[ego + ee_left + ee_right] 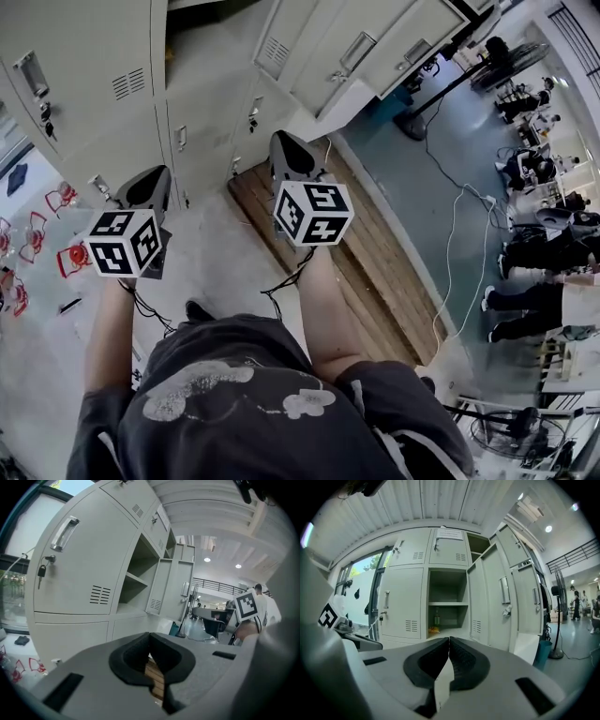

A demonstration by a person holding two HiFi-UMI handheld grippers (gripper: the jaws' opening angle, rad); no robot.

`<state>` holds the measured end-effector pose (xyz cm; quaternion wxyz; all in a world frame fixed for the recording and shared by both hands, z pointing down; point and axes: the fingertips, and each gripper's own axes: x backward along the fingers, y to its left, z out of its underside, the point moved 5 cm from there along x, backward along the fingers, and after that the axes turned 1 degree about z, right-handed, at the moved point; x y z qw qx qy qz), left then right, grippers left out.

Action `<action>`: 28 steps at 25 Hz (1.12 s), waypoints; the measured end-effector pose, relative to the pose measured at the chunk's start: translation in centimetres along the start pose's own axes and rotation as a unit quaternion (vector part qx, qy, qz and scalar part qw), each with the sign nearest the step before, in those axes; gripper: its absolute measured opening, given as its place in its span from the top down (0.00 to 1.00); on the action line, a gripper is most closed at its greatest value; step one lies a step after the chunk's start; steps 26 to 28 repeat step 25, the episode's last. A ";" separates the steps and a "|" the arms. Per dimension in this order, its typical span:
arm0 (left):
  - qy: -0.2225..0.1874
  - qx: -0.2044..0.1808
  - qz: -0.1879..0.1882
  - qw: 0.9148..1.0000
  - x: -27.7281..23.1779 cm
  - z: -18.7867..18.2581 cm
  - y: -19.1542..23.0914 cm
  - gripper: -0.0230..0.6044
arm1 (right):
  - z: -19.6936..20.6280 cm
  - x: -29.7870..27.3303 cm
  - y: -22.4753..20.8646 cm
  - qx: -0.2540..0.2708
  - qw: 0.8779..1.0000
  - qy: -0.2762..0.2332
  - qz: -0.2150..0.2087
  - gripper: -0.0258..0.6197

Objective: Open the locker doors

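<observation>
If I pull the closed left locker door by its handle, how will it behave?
The closed door looks sheet metal: likely stiff, fairly light. It should swing like the open door. The lock under its handle may hold it shut.

Straight ahead, lockers [417, 573]: open compartment [447, 592] in the middle, closed door [401, 602] to its left, swung-out door [480, 602] to its right. Inside, under a shelf [447, 603], a bottle [436, 618]. On the floor before the lockers, wooden planks [394, 281]; farther right, a standing fan [555, 591] beside a bin [543, 652]
</observation>
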<state>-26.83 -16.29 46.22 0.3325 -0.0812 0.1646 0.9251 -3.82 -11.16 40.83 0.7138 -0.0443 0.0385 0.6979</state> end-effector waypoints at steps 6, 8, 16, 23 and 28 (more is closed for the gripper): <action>0.000 0.005 -0.015 1.000 0.6 0.4 -1.4 0.95 | 0.7 1.5 -0.4 -0.014 1.000 0.010 -0.016 0.91; -0.001 0.004 -0.017 1.000 0.8 0.6 -2.1 0.95 | 1.1 2.4 -0.6 -0.015 1.000 0.013 -0.019 0.91; 0.003 -0.002 -0.028 1.000 3.3 2.7 -6.4 0.95 | 2.4 7.1 -0.7 -0.015 0.999 0.016 -0.046 0.91; 0.004 0.002 -0.039 0.999 6.7 4.7 -10.3 0.95 | 2.9 12.1 0.1 -0.013 0.997 0.013 -0.070 0.91; 0.003 0.005 -0.040 0.999 7.5 5.3 -11.3 0.95 | 3.3 13.5 0.2 -0.012 0.997 0.015 -0.074 0.91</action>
